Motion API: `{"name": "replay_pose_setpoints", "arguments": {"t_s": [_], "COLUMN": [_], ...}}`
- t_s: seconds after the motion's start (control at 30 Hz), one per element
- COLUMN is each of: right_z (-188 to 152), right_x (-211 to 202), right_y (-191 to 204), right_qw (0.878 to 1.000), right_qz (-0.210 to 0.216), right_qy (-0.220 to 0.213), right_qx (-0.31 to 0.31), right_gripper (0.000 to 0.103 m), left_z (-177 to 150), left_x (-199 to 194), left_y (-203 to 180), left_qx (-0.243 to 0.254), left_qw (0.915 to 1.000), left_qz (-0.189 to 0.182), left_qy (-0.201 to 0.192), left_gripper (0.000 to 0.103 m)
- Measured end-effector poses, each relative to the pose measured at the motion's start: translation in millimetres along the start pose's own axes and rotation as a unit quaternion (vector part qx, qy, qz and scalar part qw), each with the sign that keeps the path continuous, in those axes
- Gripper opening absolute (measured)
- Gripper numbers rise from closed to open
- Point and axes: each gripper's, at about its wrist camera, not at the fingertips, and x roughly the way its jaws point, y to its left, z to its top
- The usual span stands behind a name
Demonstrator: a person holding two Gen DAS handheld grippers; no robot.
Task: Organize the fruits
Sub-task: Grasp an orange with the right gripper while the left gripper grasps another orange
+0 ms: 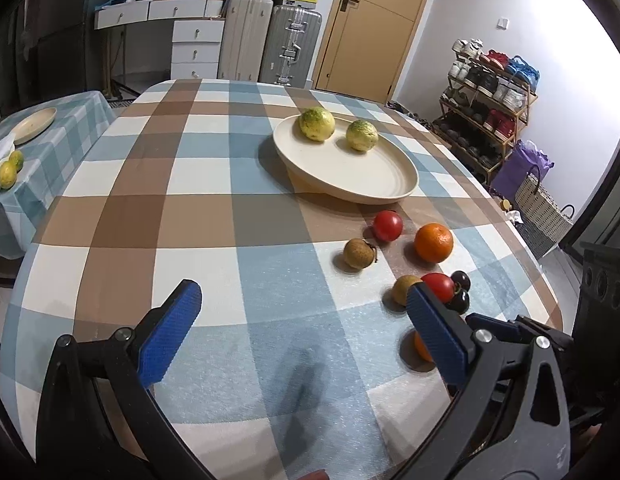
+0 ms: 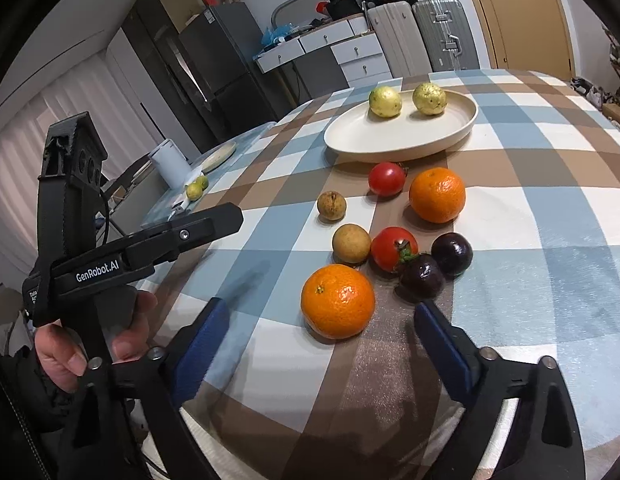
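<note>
A cream plate (image 1: 350,176) (image 2: 390,140) on the checked table holds two yellow-green fruits (image 1: 316,124) (image 2: 385,101). In front of it lie loose fruits: two oranges (image 2: 338,301) (image 2: 437,195), two tomatoes (image 2: 393,249) (image 2: 386,179), two brown longans (image 2: 351,243) (image 2: 331,205) and two dark purple fruits (image 2: 452,254). My right gripper (image 2: 318,324) is open and empty, just short of the near orange. My left gripper (image 1: 301,300) is open and empty over bare cloth, left of the fruits; it also shows in the right wrist view (image 2: 181,232).
A side table at the left carries a second plate (image 1: 33,124), two small citrus fruits (image 1: 7,174) and a white canister (image 2: 169,164). Drawers, suitcases and a door stand behind the table. A shoe rack (image 1: 486,108) stands at the right.
</note>
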Motion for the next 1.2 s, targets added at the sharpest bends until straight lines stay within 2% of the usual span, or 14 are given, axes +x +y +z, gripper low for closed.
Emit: {"name": "replay_pose_setpoints", "arguments": {"t_s": [0.13, 0.23, 0.4, 0.57, 0.8, 0.93, 1.03, 1.2], "right_z": [1, 2, 3, 1, -2, -1, -1, -2], "right_x": [6, 10, 14, 11, -14, -34, -47, -67], "right_y": [-1, -1, 0, -6, -12, -25, -35, -69], "right_qw": [1.000, 1.000, 1.000, 1.000, 1.000, 0.999, 0.998, 0.996], "right_qz": [0.003, -0.003, -0.023, -0.007, 0.014, 0.008, -0.017, -0.045], "right_qy": [0.005, 0.011, 0.015, 0.010, -0.025, -0.050, -0.062, -0.080], "right_qx": [-0.001, -0.002, -0.015, -0.008, -0.011, -0.003, -0.008, 0.018], "right_gripper": [0.085, 0.076, 0.043, 0.042, 0.041, 0.041, 0.041, 0.041], "left_z": [0, 0, 3, 13, 34, 45, 50, 55], "left_x": [3, 5, 5, 5, 13, 26, 38, 66], "left_y": [7, 8, 8, 7, -23, -56, -79, -110], "left_qx": [-0.011, -0.011, -0.004, 0.000, 0.037, 0.078, 0.099, 0.092], "left_qw": [0.9999, 0.9999, 0.9999, 0.9999, 0.9990, 0.9956, 0.9938, 0.9896], "left_qz": [0.004, 0.006, 0.011, 0.010, -0.023, -0.049, -0.044, -0.078], "left_qy": [0.003, 0.005, 0.001, -0.003, 0.007, 0.019, 0.025, 0.078], "left_gripper": [0.102, 0.102, 0.102, 0.102, 0.102, 0.102, 0.102, 0.102]}}
